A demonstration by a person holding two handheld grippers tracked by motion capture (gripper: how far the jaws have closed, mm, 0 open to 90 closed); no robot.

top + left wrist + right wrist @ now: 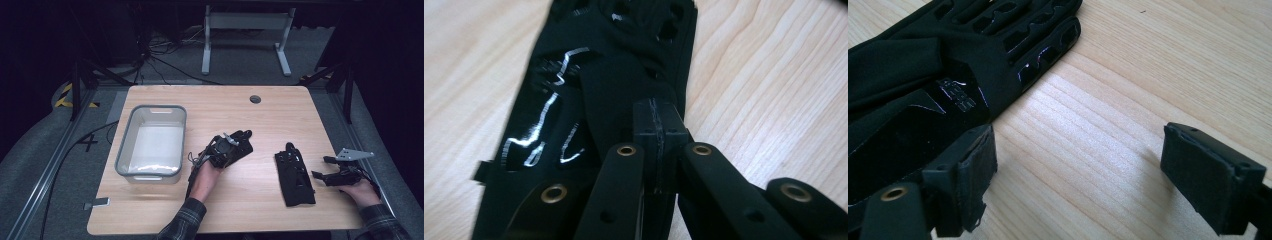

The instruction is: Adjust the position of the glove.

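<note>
Gloves are the work here, two black ones, and neither has reached the container yet. Your left gripper sits near the middle of the table, and the left gripper view shows its jaws pressed together on a fold of the first black glove, which hangs from the tips over the wood; in the high view that glove is bunched at the gripper's far end, just right of the grey-rimmed plastic bin. The bin stands at the left of the table and looks empty, so by my reading nothing has been put away so far. The second black glove lies flat on the near right of the table, fingers pointing far, well apart from the bin. Your right gripper rests just beside it on its right, jaws spread wide, and the right gripper view shows one pad at the glove's edge while the other stands clear over bare wood, so no grasp is made on it. What remains, as I judge it, is to carry the held glove left over the bin and let it go, then close on the second glove and bring it across too.
</note>
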